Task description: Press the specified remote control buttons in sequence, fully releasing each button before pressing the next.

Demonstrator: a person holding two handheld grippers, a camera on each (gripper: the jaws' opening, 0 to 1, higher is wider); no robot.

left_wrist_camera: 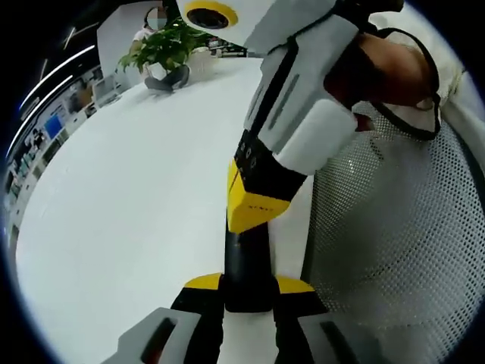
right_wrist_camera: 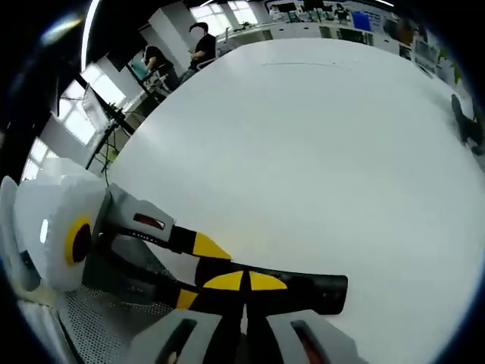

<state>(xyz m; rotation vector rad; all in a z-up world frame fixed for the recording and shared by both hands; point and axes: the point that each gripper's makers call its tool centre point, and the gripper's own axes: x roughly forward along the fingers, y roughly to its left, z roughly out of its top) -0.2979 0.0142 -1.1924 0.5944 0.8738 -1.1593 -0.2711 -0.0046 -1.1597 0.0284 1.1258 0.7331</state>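
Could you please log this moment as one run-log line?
left gripper: shut on remote | right gripper: shut, tips on remote | surface: white table

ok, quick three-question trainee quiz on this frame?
1. True or false: the left gripper is shut on the black remote.
2. What is set against the remote partway along it? A) the right gripper, tips together; B) a bare finger; C) a pen.
3. Fill in: at the far edge of the white table stands a potted ____.

Key: 1 true; 2 A; 3 plant.
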